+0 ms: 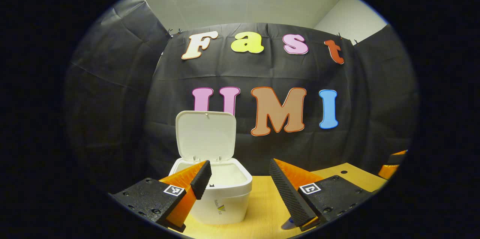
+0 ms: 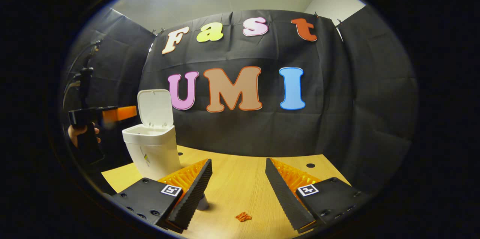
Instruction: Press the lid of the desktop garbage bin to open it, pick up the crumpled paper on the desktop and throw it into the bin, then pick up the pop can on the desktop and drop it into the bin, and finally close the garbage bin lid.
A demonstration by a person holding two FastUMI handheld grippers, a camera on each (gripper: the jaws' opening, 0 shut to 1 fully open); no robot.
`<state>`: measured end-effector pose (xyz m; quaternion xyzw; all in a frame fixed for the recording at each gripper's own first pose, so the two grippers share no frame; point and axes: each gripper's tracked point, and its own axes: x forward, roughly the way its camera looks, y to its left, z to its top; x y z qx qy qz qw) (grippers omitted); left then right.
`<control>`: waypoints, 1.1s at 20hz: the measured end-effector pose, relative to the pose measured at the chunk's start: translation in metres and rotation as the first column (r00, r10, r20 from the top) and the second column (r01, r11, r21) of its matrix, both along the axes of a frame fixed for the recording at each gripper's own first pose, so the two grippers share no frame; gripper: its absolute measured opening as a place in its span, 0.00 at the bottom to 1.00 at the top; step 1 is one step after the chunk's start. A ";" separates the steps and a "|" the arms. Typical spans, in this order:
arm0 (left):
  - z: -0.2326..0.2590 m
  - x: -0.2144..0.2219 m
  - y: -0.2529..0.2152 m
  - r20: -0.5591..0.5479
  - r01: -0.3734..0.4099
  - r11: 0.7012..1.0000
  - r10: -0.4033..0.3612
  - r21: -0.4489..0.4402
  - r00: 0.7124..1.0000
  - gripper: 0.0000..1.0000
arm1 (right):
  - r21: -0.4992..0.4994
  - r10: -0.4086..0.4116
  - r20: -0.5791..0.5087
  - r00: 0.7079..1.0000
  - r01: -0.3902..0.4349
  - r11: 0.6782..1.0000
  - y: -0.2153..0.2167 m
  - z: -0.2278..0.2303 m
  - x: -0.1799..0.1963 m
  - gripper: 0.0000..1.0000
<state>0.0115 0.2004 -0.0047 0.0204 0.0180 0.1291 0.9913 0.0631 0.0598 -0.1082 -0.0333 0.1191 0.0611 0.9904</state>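
Note:
The white desktop bin [image 1: 221, 197] stands on the wooden table with its lid [image 1: 206, 134] swung up. My left gripper [image 1: 240, 167] is open and empty, its left finger in front of the bin's rim. In the right gripper view the bin [image 2: 153, 152] sits at the left, and the left gripper [image 2: 127, 113] hovers beside its raised lid [image 2: 155, 107], held by a hand [image 2: 77, 134]. My right gripper [image 2: 238, 166] hangs open over the table. A small orange crumpled scrap [image 2: 243, 216] lies between its fingers. A pale rounded object [image 2: 203, 203], mostly hidden, peeks out beside its left finger.
The wooden table [image 2: 240, 182] runs back to the black cloth wall, with a small dark hole [image 2: 310, 165] near its far right. A pale object [image 1: 289, 224] peeks from under my left gripper's right finger. An orange part of the other gripper [image 1: 390, 169] shows at the right edge.

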 end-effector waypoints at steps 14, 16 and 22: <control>-0.018 -0.058 -0.028 -0.075 0.003 1.000 -0.002 0.014 0.997 0.95 | -0.129 -0.053 -0.407 0.912 0.000 0.992 -0.020 -0.203 0.021 0.96; -0.017 -0.064 -0.025 -0.080 -0.012 1.000 0.014 0.026 0.997 0.95 | -0.131 -0.055 -0.456 0.888 -0.006 0.991 -0.021 -0.228 0.020 0.89; -0.018 -0.088 -0.014 -0.112 -0.058 0.996 0.065 0.063 0.992 0.98 | -0.156 -0.070 -0.559 0.826 -0.022 0.988 -0.021 -0.277 0.021 0.75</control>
